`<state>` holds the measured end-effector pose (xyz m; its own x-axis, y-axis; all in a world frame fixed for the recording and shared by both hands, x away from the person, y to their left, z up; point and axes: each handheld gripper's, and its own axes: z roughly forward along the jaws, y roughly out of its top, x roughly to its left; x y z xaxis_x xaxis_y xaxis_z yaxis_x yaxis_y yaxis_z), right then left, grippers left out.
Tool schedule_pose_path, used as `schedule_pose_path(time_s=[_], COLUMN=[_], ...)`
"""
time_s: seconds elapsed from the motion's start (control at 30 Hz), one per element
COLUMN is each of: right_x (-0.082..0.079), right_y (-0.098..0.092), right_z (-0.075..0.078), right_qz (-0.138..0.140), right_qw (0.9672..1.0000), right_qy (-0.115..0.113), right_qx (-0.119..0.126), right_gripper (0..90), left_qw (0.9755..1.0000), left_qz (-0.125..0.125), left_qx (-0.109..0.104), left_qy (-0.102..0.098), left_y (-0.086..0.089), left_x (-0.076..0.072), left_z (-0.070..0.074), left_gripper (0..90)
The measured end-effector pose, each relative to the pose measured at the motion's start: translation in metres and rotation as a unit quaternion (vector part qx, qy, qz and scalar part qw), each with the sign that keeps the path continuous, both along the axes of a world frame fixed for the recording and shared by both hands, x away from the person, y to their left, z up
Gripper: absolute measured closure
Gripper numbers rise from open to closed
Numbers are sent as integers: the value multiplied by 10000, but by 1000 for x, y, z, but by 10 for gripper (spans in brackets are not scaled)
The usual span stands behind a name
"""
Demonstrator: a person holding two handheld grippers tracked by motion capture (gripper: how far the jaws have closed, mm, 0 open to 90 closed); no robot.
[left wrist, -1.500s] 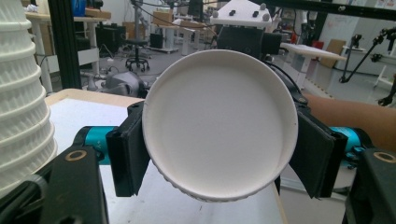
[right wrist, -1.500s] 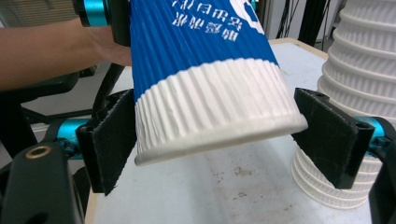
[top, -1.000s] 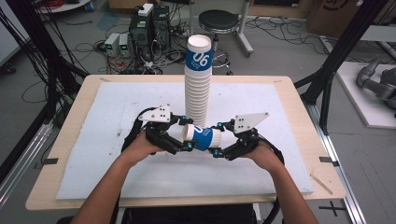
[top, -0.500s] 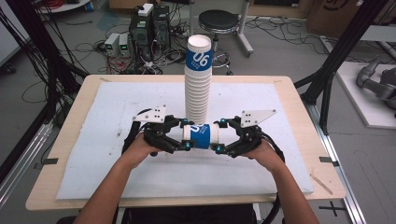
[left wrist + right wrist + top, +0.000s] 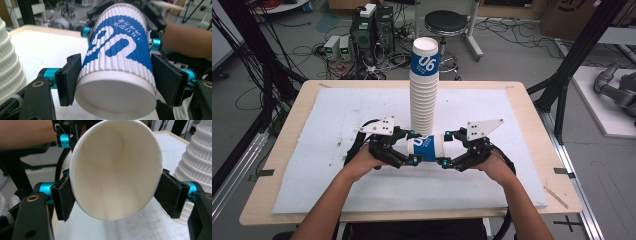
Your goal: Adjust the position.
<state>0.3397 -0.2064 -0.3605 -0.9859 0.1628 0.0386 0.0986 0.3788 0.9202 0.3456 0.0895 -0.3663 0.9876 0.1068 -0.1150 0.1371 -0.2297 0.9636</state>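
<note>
Paper cup [image 5: 428, 148] lies sideways in air, just in front of foot of tall cup stack [image 5: 424, 90], above white mat on tabletop [image 5: 532, 120]. Left gripper [image 5: 413, 148] has jaws closed on cup's bottom end; right gripper [image 5: 444, 150] has jaws closed on cup's open rim end. Cup is empty inside, rim slightly squeezed. Judgement: cup is already lifted and held by both grippers; it is not yet on stack. What is left: turn it, bring it over stack top, release.
</note>
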Motion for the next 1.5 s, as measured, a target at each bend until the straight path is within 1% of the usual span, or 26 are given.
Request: schedule_pose_path(time_s=[0.03, 0.1, 0.13, 0.17, 0.27, 0.3, 0.33, 0.37, 0.5, 0.57, 0.63, 0.67, 0.7, 0.73, 0.77, 0.8, 0.87, 0.9, 0.97, 1.03, 1.2, 1.23, 1.27, 1.4, 1.43, 1.5], right_x=[-1, -1, -1, -1, -1, -1, -1, -2, -1, 0, 1, 1, 1, 1, 1, 1, 2, 1, 1, 0, 1, 0, 0, -1, -1, -1], right_y=[1, 2, 2, 2, 1, 2, 2, 2, 1, 1, 0, 0, -1, -1, -5, -5, -7, -5, 0, 4, 2, 2, 2, 3, 4, 3], right_z=[0, 1, 1, 1, 3, 3, 3, 4, 4, 4, 4, 4, 6, 6, 7, 7, 9, 8, 4, 3, 3, 3, 3, 3, 4, 4], right_qz=[15, 13, 13, 45, 44, 58, 58, 42, 74, 53, -57, -57, -195, -195, -265, -265, -343, -320, -255, -194, -43, 23, 23, 62, 79, 67], right_qw=[9999, 9998, 9998, 9998, 9997, 9996, 9996, 9995, 9993, 9992, 9993, 9993, 9984, 9984, 9968, 9968, 9952, 9954, 9965, 9973, 9977, 9981, 9981, 9986, 9990, 9991], right_qy=[-50, -39, -39, -23, 6, 37, 37, 53, 152, 254, 376, 376, 448, 448, 501, 501, 527, 556, 502, 412, 399, 397, 397, 379, 342, 339], right_qx=[-128, -180, -180, -199, -241, -288, -288, -317, -338, -294, 48, 48, 289, 289, 567, 567, 747, 711, 623, 581, 545, 464, 464, 374, 291, 250], right_gripper=[263, 267, 267, 268, 268, 268, 268, 267, 263, 235, 192, 192, 188, 188, 188, 188, 188, 182, 183, 190, 234, 245, 245, 261, 265, 266], left_qw=[10000, 9997, 9997, 9990, 9984, 9975, 9975, 9965, 9967, 9974, 9982, 9987, 9994, 9994, 9999, 9999, 9997, 9989, 9989, 9994, 9996, 9998, 9998, 9992, 9987, 9982], left_qz=[6, 31, 31, 33, 40, -49, -49, -99, -187, -212, -185, -154, -102, -102, -11, -11, 28, -24, -38, -94, -157, -147, -147, 53, 116, 195], left_qx=[73, 227, 227, 405, 531, 660, 660, 783, 760, 657, 548, 468, 313, 313, 67, 67, -242, -465, -454, -330, -226, -96, -96, 355, 461, 536], left_qy=[-35, -105, -105, -203, -199, -239, -239, -289, -209, -199, -158, -146, -109, -109, -89, -89, -63, -41, -59, -47, -30, 13, 13, -146, -172, -206], left_y=[0, -2, -2, -2, -3, -5, -5, -6, -6, -6, -5, -5, -3, -3, -1, -1, 2, 2, 0, -2, -2, -4, -4, -9, -9, -9], left_x=[0, -3, -3, -3, -4, -4, -4, -5, -3, -3, -3, -3, -2, -2, -1, -1, 0, 0, -1, -2, -2, -3, -3, -7, -8, -8], left_z=[0, 1, 1, 2, 0, -2, -2, -4, -7, -8, -10, -11, -12, -12, -14, -14, -15, -14, -14, -16, -18, -18, -18, -19, -19, -19], left_gripper=[267, 262, 261, 254, 234, 247, 274, 274, 295, 299, 299, 299, 299, 299, 299, 299, 299, 299, 298, 298, 301, 298, 295, 259, 216, 202])
